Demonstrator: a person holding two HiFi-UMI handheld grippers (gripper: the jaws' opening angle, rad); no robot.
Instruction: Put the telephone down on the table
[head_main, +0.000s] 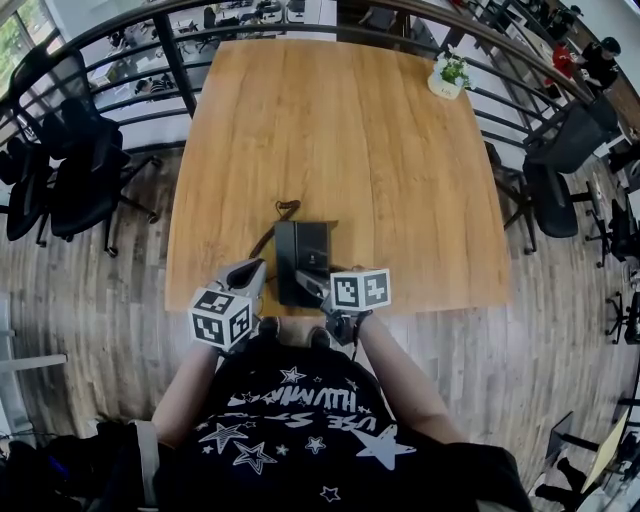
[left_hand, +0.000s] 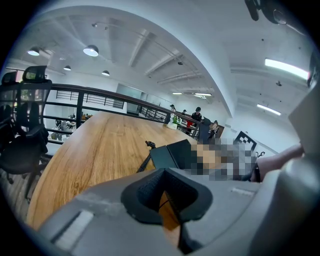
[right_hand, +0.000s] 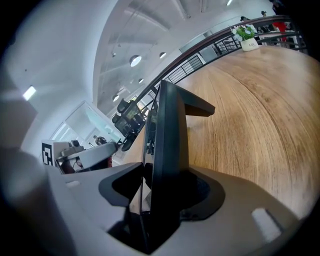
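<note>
The black telephone (head_main: 303, 262) lies on the wooden table (head_main: 330, 130) close to its near edge, its coiled cord (head_main: 270, 228) trailing off the back left corner. My right gripper (head_main: 312, 285) is at the phone's near right corner. In the right gripper view the phone's edge (right_hand: 167, 130) stands between the jaws, with a slit of light beside the left pad, so it is open around it. My left gripper (head_main: 250, 272) hovers just left of the phone, apart from it. The phone (left_hand: 172, 155) lies ahead of its slightly parted, empty jaws.
A small potted plant (head_main: 447, 78) stands at the table's far right corner. Black office chairs (head_main: 70, 160) crowd the left side and more chairs (head_main: 560, 170) stand on the right. A dark railing (head_main: 180, 60) runs behind the table. The person's torso is at the near edge.
</note>
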